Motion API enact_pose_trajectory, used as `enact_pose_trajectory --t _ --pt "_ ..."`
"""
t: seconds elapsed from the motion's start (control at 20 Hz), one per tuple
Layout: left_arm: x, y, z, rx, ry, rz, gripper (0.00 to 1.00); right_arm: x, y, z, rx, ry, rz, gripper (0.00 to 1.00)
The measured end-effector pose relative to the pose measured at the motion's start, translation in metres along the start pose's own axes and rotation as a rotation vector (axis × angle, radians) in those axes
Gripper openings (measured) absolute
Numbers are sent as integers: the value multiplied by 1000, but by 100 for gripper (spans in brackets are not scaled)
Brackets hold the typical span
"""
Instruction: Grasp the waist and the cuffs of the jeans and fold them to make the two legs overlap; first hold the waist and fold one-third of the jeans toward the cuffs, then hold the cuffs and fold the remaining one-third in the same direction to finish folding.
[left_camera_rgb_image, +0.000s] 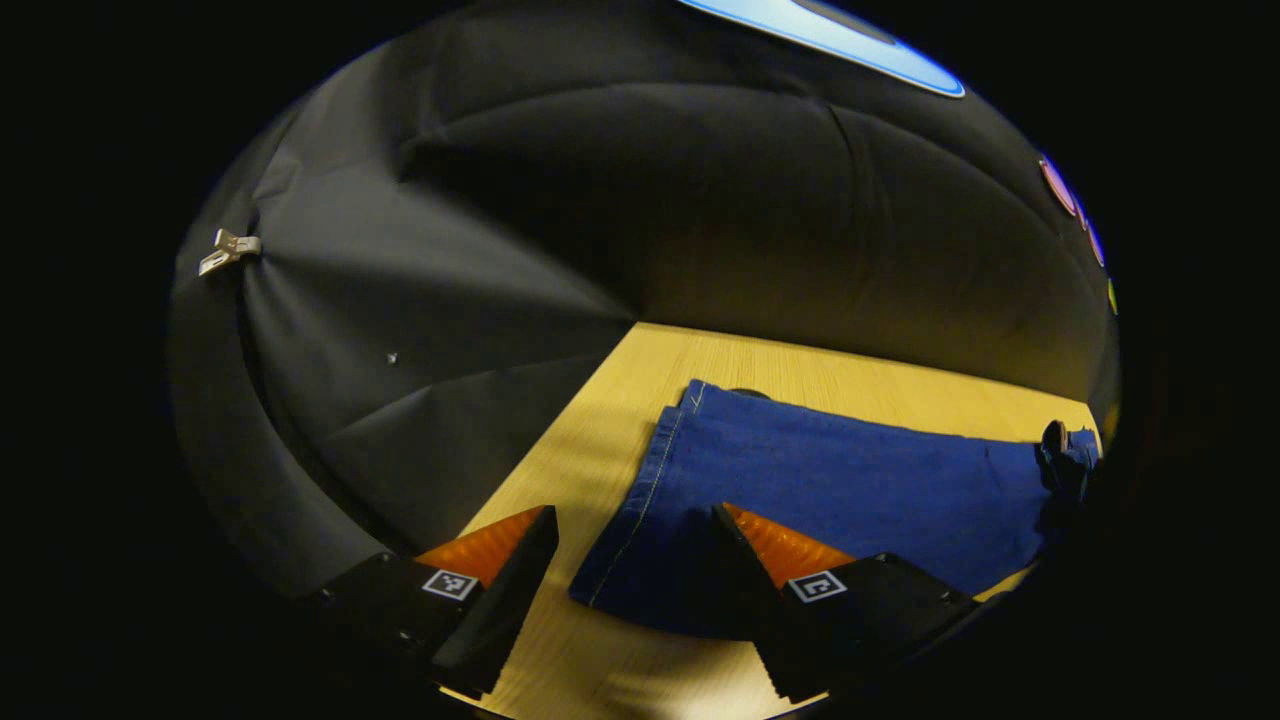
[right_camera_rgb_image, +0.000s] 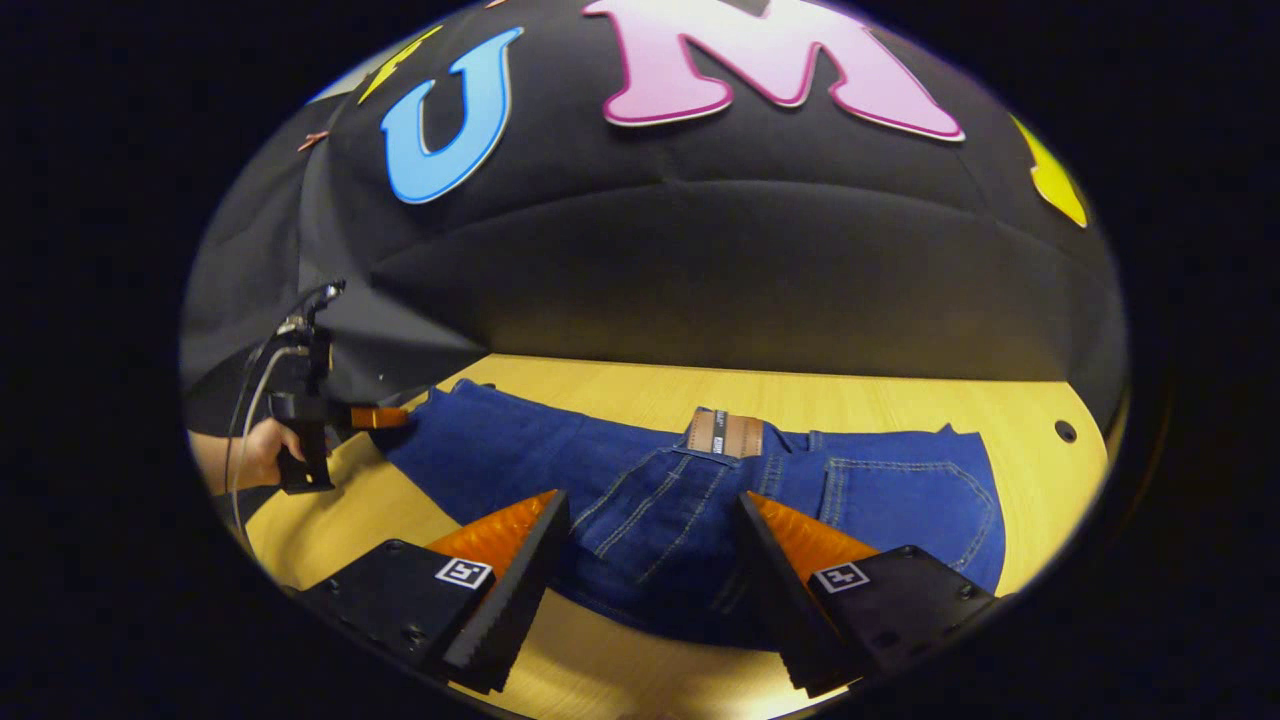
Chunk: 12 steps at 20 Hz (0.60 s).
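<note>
Blue jeans (left_camera_rgb_image: 850, 480) lie flat on the wooden table (left_camera_rgb_image: 620, 400). In the left gripper view their cuff end, with its stitched hem (left_camera_rgb_image: 655, 470), reaches down between my fingers. My left gripper (left_camera_rgb_image: 630, 585) is open, low over that near corner, its right finger resting over the cloth. In the right gripper view the jeans (right_camera_rgb_image: 640, 500) show the waist with a brown patch (right_camera_rgb_image: 725, 433) and a back pocket (right_camera_rgb_image: 900, 495). My right gripper (right_camera_rgb_image: 645, 590) is open just above the seat area. At the far left, a hand (right_camera_rgb_image: 240, 452) holds the left gripper (right_camera_rgb_image: 320, 420) at the cuff end.
The black booth wall (right_camera_rgb_image: 700, 270) closes off the table's far side and left side. A small hole (right_camera_rgb_image: 1065, 431) sits in the table at the right. A white clip (left_camera_rgb_image: 228, 250) pins the cloth on the left wall. Bare wood (left_camera_rgb_image: 590, 660) lies in front of the jeans.
</note>
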<state>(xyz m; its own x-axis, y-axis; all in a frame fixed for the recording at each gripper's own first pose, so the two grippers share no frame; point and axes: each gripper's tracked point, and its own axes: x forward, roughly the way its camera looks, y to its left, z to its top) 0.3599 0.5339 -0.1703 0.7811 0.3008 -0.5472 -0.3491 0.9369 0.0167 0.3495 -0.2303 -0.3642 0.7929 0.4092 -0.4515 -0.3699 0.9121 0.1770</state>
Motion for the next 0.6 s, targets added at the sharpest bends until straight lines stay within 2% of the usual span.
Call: enact_pose_trajectory --t 0.05,0.25,0.4,0.6 --pt "2 -3 -5 -6 19 -15 96 -5 -7 1 13 1 -12 100" --pt "7 -4 -6 -22 23 -41 100 -28 -24 10 2 -23 -46 99" --pt "9 -12 -10 57 72 -94 99 -37 -24 4 8 -7 -49 98" --pt "7 -34 -10 54 100 -180 45 -38 -24 -9 32 28 -47 99"
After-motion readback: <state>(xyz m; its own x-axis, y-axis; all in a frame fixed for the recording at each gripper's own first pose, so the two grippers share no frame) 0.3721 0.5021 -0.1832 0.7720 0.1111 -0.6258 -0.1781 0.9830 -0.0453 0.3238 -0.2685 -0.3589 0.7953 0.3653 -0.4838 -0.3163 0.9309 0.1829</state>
